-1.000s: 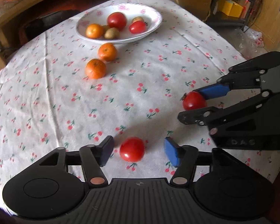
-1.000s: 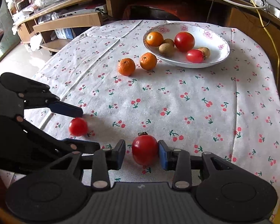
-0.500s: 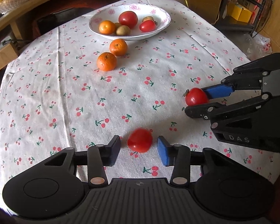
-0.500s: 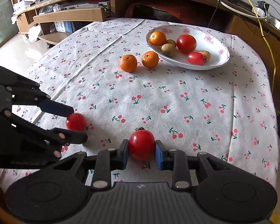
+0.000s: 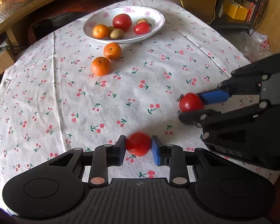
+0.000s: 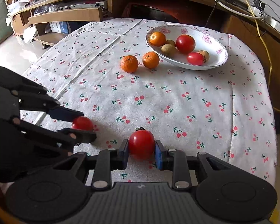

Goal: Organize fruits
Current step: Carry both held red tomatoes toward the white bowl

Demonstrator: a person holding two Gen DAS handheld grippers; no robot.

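While two orange mandarins (image 5: 100, 65) wait loose on the cherry-print tablecloth (image 5: 46, 93) beside the white floral bowl (image 5: 159, 24), already holding several fruits, your left gripper (image 5: 138, 146) clamps a small red tomato (image 5: 138, 143); your right gripper (image 6: 141, 150) clamps a larger red tomato (image 6: 141, 142). Four pieces remain to be bowled.

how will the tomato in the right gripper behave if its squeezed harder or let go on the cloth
The tomato is round and glossy, so it would probably roll if released on the flat tablecloth. Its smooth skin may slip between the right gripper's narrow pads. It looks ripe and thin-skinned, so a harder squeeze could likely bruise or split it.
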